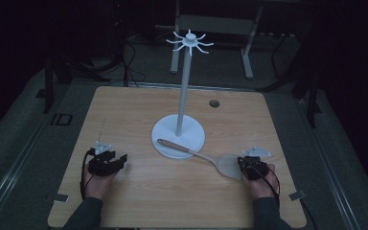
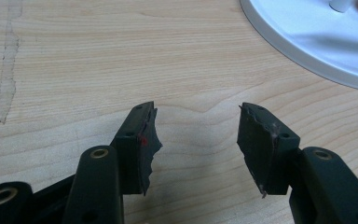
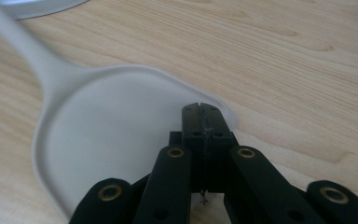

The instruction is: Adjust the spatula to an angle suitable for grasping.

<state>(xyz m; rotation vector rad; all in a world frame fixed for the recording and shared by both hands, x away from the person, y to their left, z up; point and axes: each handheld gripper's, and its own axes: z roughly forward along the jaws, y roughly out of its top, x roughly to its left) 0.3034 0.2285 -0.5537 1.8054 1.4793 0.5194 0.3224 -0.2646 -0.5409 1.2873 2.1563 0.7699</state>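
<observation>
Black tongs (image 2: 196,140) with brass-ringed screw holes, grey top plates, dark sleeves (image 1: 84,213).

We find no legible text, label, brand, number or sign in any of the views.
</observation>
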